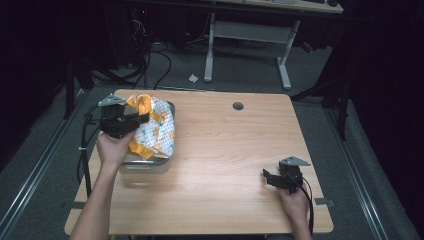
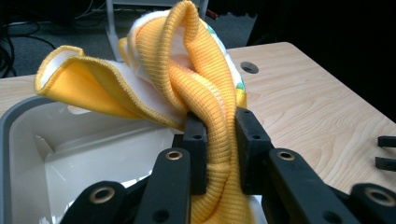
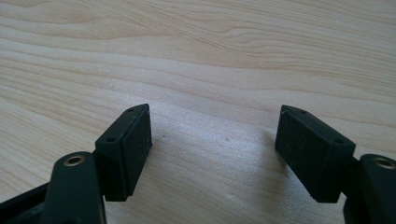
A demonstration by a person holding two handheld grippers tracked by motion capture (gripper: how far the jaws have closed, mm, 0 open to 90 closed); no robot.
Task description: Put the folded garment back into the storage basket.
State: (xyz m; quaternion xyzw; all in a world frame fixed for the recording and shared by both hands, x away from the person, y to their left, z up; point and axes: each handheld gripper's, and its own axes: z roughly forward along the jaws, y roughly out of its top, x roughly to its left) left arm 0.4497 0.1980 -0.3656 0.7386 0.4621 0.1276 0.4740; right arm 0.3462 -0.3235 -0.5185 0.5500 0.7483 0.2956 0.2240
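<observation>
Standing in a dark room, the wooden desk [image 1: 225, 150] bore a grey tub [image 2: 28, 140]. The left hand-held gripper [image 2: 219, 140] pinched a yellow cloth [image 2: 205, 84] above it. The right hand-held gripper [image 3: 215, 149] gaped wide, empty.

right gripper [image 3: 215, 149] with black jaws wide apart, nothing between, low over pale wooden table [image 3: 210, 51]

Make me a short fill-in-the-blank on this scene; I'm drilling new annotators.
1. The left gripper is shut on a ____ ribbed cloth.
2. Under the cloth stands a grey ____.
3. The right gripper has its jaws ____, over bare table.

Missing words: yellow; bin; open
</observation>
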